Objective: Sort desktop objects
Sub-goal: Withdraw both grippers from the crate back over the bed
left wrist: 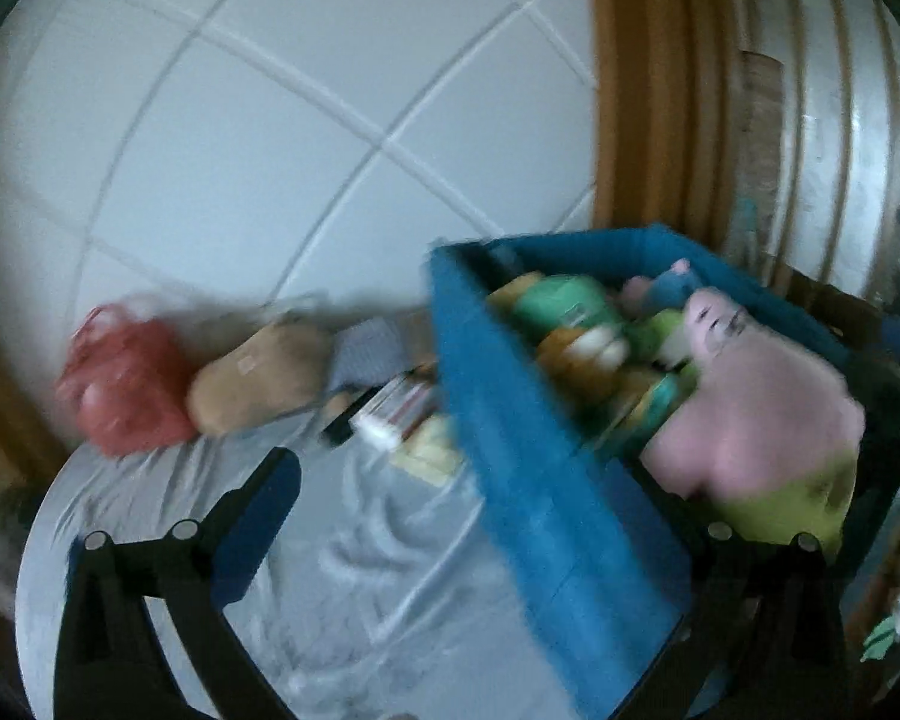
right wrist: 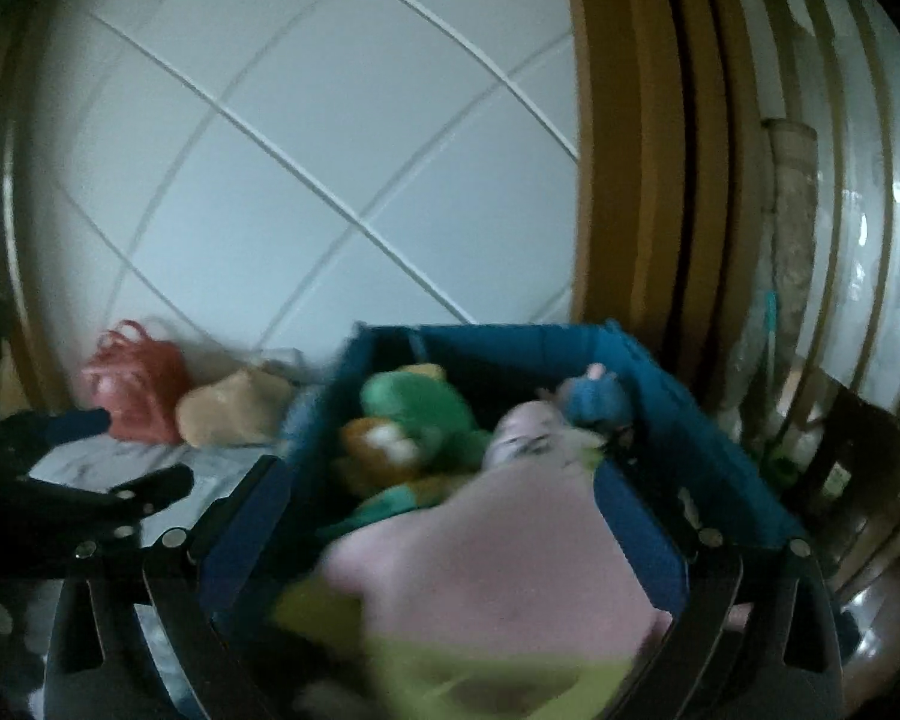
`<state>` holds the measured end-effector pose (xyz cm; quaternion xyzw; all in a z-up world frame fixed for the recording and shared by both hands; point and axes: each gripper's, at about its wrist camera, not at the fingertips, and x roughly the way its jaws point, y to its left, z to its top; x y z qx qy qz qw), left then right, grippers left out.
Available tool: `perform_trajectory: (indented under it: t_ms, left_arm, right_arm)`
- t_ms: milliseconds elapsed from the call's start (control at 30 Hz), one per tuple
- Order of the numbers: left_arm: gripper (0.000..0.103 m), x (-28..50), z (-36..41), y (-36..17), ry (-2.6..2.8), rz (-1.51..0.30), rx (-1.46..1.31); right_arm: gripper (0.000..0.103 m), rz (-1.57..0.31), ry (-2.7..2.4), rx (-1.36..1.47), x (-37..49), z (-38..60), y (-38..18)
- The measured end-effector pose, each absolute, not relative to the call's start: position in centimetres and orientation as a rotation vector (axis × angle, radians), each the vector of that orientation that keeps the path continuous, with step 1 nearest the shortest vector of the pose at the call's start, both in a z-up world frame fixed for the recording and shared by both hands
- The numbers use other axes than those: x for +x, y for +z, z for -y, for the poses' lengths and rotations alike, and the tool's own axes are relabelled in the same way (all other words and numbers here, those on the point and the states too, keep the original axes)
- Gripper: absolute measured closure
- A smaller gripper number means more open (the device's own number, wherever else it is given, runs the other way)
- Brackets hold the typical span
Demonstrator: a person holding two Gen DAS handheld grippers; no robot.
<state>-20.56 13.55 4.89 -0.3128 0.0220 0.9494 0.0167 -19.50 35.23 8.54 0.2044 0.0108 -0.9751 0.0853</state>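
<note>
A blue fabric bin (left wrist: 510, 420) stands on the table and holds several plush toys. A pink plush with green shorts (left wrist: 762, 420) lies at its near right side. My left gripper (left wrist: 486, 516) is open, its fingers straddling the bin's near wall, empty. In the right wrist view the same pink plush (right wrist: 498, 576) fills the space between my right gripper's (right wrist: 450, 540) wide fingers, over the bin (right wrist: 720, 438); blur hides whether the pads press it. A green plush (right wrist: 420, 408), an orange one (right wrist: 378, 444) and a small blue one (right wrist: 594, 402) lie deeper in the bin.
A red mesh bag (left wrist: 126, 384), a tan pouch (left wrist: 258, 378), a marker-like stick (left wrist: 390, 414) and a pale yellow item (left wrist: 432, 450) lie on the grey patterned tablecloth (left wrist: 330, 570) left of the bin. A white tiled wall (left wrist: 270, 120) and a wooden door frame (left wrist: 636, 90) stand behind.
</note>
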Motion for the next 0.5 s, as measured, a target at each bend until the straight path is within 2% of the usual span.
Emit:
perform_trajectory:
  t_ms: [233, 500]
  left_arm:
    - [0.000, -11.0, -5.4, 2.9, 2.982, -0.040, -1.014]
    - [0.000, -5.9, -3.3, 2.1, 2.991, 0.015, -1.037]
  right_arm:
    - [0.000, -0.048, -2.882, 0.615, -9.9, -24.0, 5.5]
    - [0.000, -0.020, -2.910, 0.734, -3.5, -18.7, 3.0]
